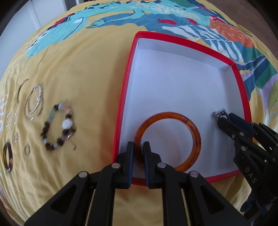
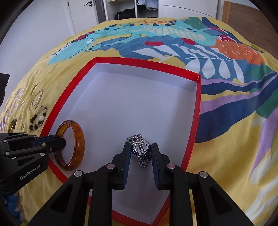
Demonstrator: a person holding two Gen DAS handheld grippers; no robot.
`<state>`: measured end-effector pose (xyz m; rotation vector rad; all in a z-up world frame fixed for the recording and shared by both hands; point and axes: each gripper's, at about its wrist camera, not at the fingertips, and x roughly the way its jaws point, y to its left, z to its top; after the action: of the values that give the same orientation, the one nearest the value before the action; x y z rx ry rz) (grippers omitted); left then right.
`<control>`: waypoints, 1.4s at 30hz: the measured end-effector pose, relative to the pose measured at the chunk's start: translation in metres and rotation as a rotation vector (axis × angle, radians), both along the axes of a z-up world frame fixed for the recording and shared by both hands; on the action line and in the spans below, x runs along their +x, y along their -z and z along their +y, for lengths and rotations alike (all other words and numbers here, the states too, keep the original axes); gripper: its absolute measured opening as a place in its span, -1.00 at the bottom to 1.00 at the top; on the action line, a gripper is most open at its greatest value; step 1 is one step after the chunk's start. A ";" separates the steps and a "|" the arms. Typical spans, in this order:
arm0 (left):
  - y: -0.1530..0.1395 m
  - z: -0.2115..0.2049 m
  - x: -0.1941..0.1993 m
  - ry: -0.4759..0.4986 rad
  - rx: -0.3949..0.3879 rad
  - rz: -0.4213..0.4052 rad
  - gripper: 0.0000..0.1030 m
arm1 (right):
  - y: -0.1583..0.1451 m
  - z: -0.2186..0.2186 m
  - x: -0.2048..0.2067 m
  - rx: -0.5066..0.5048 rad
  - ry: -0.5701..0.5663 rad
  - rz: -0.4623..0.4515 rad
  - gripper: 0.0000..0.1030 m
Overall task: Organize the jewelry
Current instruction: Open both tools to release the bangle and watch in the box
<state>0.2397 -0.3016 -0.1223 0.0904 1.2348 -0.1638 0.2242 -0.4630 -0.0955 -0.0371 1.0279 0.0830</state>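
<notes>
An amber bangle (image 1: 191,128) hangs just over the white floor of a red-rimmed box (image 1: 173,37), near its front left corner. My left gripper (image 1: 139,144) is shut on the bangle's near side, one finger inside the ring and one outside. In the right wrist view the same bangle (image 2: 79,139) stands tilted on edge, gripped by the left gripper (image 2: 60,140). My right gripper (image 2: 140,145) is shut on a silver watch (image 2: 140,151) over the box (image 2: 139,62), at its front right. From the left wrist view the right gripper (image 1: 224,120) shows only the watch's band (image 1: 219,113) sticking out.
The box lies on a yellow patterned bedspread (image 1: 86,78). Left of it lie a beaded bracelet (image 1: 59,126), silver bangles (image 1: 34,102), several small rings (image 1: 27,150) and a dark tortoiseshell bangle (image 1: 7,156). A door and open wardrobe (image 2: 139,8) stand beyond the bed.
</notes>
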 end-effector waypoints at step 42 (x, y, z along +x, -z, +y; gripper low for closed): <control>-0.137 0.072 -0.089 0.090 -0.125 -0.302 -0.39 | -0.103 0.048 -0.107 -0.009 0.092 -0.115 -0.19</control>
<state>0.1509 -0.2295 0.0152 0.0599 0.9178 -0.2942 0.1168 -0.4155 0.0072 -0.0025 0.9140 -0.0069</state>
